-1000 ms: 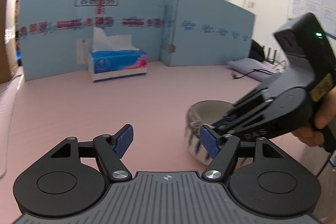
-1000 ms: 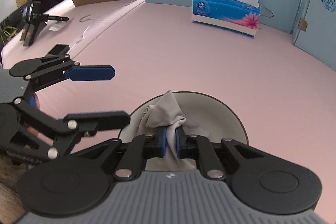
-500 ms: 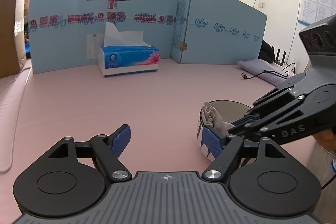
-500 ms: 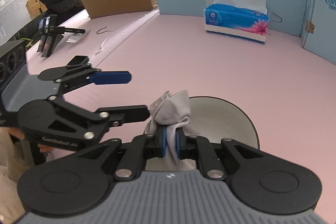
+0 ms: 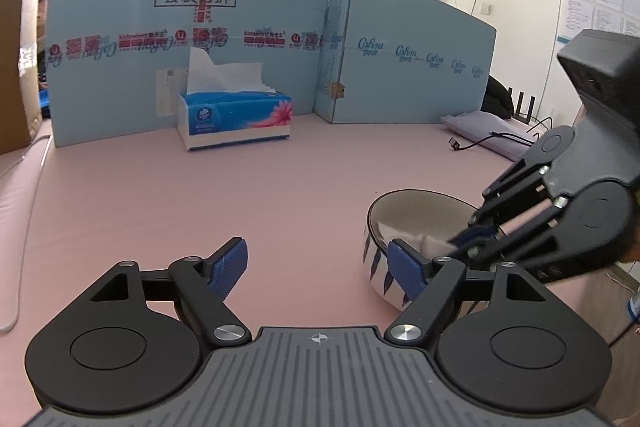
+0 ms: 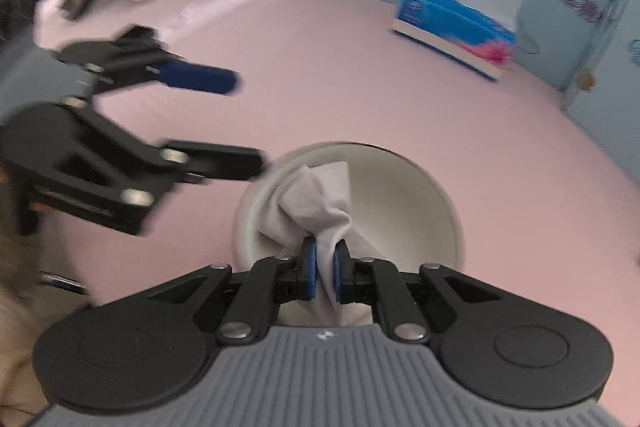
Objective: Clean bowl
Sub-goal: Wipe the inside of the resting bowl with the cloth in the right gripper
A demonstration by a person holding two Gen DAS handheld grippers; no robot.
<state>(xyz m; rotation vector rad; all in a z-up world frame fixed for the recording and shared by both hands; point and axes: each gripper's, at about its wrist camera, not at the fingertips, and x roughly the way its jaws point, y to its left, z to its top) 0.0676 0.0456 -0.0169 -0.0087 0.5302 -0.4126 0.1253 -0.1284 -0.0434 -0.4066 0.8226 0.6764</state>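
Left wrist view: left gripper (image 5: 318, 265) has its blue-padded jaws spread wide with nothing between them. The round ceramic bowl, cream inside with dark leaf marks on its white outer wall (image 5: 378, 267), sits on the pink tabletop (image 5: 200, 203) just ahead and right of it; the right-hand finger pad lies at the bowl's near wall, contact unclear. Right gripper (image 5: 466, 245) reaches down into the bowl from the right, its tips on a pale grey cloth (image 5: 404, 237) lying inside. A blue tissue box (image 5: 236, 119) stands well ahead, against the light-blue cardboard screen (image 5: 192, 39).

Right wrist view (motion-blurred): right gripper (image 6: 324, 271) is pinched narrow on the bunched cloth (image 6: 312, 203), which presses on the bowl's (image 6: 400, 203) inner wall directly ahead, left of centre. Left gripper (image 6: 236, 119) hovers open to the left, its lower finger near the rim.

Judgement: wiping of the inside is in hand. Next move likely calls for sweeping the cloth round the wall, keeping the pinch, with the left gripper bracing the bowl against sliding.
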